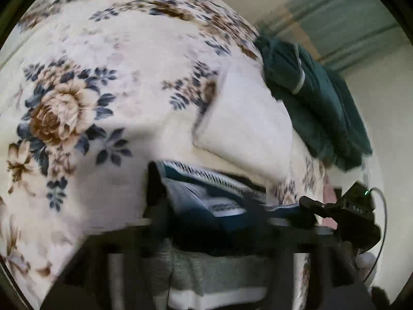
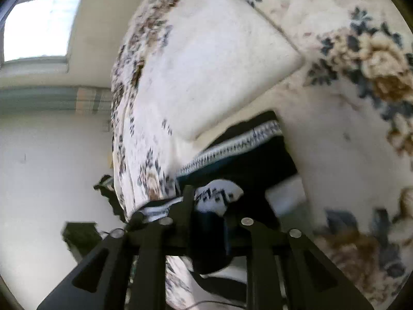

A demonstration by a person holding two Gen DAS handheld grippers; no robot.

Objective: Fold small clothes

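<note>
Dark patterned garment point(image 2: 232, 149) stretched lengthwise between both grippers, waistband forward

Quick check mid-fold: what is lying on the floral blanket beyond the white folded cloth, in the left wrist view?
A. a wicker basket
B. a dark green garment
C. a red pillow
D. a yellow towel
B: the left wrist view shows a dark green garment heaped at the far edge of the floral blanket, just past the white folded cloth.
</note>
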